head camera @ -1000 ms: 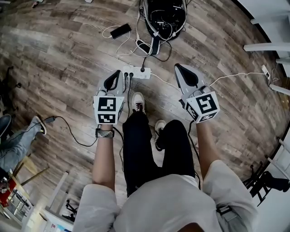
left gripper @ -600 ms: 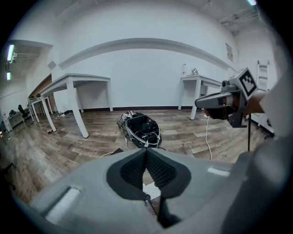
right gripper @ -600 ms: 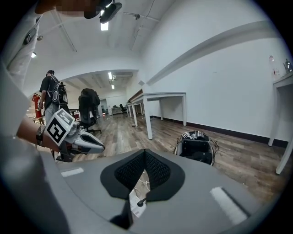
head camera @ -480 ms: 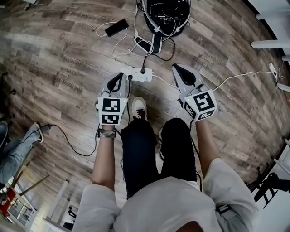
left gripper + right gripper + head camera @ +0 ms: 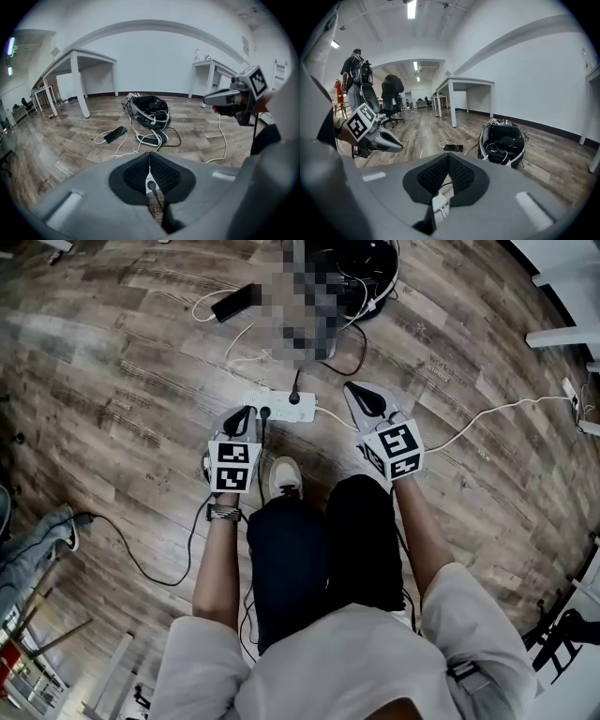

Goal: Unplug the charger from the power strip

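Wood floor [image 5: 141, 362], power strip [image 5: 279, 409] just beyond left tool [image 5: 248, 412]

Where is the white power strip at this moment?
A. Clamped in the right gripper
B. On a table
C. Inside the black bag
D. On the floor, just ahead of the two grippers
D: the power strip lies on the wood floor, just beyond the tips of the left gripper and the right gripper.
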Available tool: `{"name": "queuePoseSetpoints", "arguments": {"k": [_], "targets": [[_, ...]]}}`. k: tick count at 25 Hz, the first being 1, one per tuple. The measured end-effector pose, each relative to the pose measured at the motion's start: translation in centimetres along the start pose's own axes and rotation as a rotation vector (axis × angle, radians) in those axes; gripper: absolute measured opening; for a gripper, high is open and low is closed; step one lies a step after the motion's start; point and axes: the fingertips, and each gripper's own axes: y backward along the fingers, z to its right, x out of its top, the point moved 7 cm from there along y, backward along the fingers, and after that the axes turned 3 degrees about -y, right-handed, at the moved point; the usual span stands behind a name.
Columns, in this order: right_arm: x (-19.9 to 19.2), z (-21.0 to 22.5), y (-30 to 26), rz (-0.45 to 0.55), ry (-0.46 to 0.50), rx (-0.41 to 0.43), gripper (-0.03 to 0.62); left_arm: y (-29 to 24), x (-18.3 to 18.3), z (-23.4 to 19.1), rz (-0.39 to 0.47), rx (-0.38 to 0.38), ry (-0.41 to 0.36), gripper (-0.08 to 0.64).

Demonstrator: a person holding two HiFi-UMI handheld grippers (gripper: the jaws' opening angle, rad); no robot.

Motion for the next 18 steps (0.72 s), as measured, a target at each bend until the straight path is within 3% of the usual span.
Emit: {"name": "queuePoseSetpoints", "arguments": {"k": [9,18], "targets": [[-6.5,0.6,-3.6,-0.078,-0.021,0.069,0.002,-3.4,-3.0,0.6,0.026,0.034,0.033,0.041],[-12.8,0.2,-8.2,-0.166,-0.061,0.171,0.002,-7.8,-7.8,1.9,0.011,-0.029,0.051,0.058]]}}
